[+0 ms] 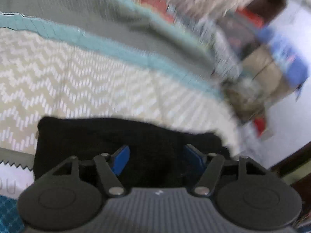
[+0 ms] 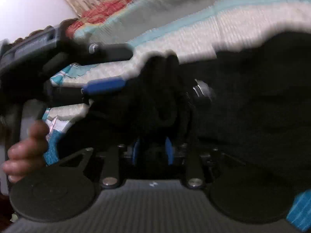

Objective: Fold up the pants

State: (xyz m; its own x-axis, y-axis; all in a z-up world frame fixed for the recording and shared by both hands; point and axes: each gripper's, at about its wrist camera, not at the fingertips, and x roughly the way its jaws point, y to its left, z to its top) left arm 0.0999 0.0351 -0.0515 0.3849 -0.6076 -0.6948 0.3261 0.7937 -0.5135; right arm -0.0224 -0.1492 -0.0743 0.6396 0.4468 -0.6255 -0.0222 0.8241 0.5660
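The black pants [image 1: 124, 136] lie on a bed with a cream zigzag cover [image 1: 77, 77]. In the left wrist view my left gripper [image 1: 157, 155] is open, its blue pads [image 1: 121, 161] wide apart over the near edge of the pants. In the right wrist view the pants [image 2: 252, 97] fill the right and middle. My right gripper [image 2: 152, 151] has its blue pads [image 2: 169, 151] close together on a bunched fold of black cloth. The left gripper [image 2: 105, 86] shows at the left of that view, held by a hand [image 2: 27, 149]. A metal button [image 2: 202, 91] sits on the pants.
The bed cover has teal [image 1: 116, 48] and grey stripes [image 1: 87, 5] further back. A blurred pile of boxes and bags [image 1: 272, 58] stands at the bed's right end by a white wall. Red patterned fabric [image 2: 108, 9] lies beyond the bed.
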